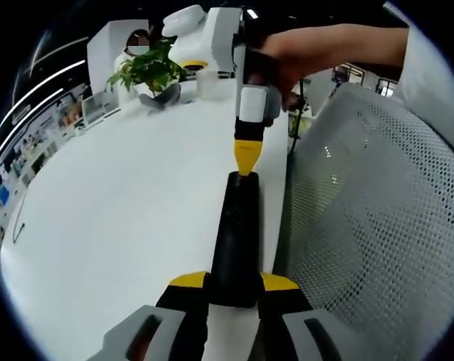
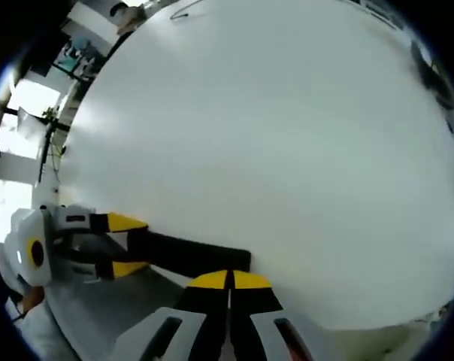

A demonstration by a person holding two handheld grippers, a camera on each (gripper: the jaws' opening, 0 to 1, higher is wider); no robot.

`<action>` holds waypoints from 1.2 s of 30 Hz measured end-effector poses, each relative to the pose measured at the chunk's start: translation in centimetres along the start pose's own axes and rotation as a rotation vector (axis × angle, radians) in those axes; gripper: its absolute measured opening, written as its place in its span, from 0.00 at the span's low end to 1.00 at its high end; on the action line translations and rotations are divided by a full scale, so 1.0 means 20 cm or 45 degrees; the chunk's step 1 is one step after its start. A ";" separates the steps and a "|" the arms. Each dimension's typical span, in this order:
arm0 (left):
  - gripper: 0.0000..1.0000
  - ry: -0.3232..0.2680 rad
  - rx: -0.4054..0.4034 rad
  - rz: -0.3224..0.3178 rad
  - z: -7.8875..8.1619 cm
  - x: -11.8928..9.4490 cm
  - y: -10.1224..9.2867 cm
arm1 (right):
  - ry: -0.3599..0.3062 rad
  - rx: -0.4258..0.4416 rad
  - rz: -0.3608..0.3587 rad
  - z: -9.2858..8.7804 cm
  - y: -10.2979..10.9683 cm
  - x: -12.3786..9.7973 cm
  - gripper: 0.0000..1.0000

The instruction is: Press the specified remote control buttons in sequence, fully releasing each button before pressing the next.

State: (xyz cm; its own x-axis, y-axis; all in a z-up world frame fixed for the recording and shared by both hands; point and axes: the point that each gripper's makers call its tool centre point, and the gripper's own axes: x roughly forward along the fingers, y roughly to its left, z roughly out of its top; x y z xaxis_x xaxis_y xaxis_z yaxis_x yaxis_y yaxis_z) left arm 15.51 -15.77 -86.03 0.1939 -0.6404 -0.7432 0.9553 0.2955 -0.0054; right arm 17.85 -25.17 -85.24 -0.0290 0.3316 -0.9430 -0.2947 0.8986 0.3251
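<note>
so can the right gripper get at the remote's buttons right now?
Probably yes. The right gripper is shut, its tips on the far end of the remote, while the left gripper clamps the near end. Nothing lies between.

colours on the white table [image 1: 122, 218]
black remote [image 1: 236, 241], yellow-tipped grey grippers [image 1: 234, 289], green plant [image 1: 148, 71], grey chair mesh [image 1: 362, 226] with small dots.
</note>
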 end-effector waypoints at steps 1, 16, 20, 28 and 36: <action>0.24 0.000 -0.001 0.000 0.00 0.00 0.00 | -0.005 -0.001 0.012 0.00 0.02 0.00 0.00; 0.24 -0.002 -0.003 -0.001 0.00 0.00 0.00 | 0.009 -0.013 -0.002 0.01 0.02 0.02 0.00; 0.24 -0.003 -0.004 -0.002 0.00 0.00 0.00 | 0.016 -0.009 -0.003 0.01 0.01 0.02 0.00; 0.24 -0.005 -0.006 -0.004 0.00 0.00 0.00 | 0.035 -0.055 -0.052 0.01 0.02 0.03 0.00; 0.24 -0.008 -0.008 -0.005 0.00 0.00 0.00 | 0.027 -0.047 -0.064 0.01 0.01 0.03 0.00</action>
State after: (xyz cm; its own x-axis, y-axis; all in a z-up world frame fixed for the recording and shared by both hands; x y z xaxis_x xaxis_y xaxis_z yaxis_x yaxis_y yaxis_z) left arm 15.60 -15.79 -86.11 0.1916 -0.6459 -0.7390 0.9547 0.2975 -0.0125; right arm 17.92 -24.82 -85.71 -0.0333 0.2801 -0.9594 -0.3310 0.9027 0.2751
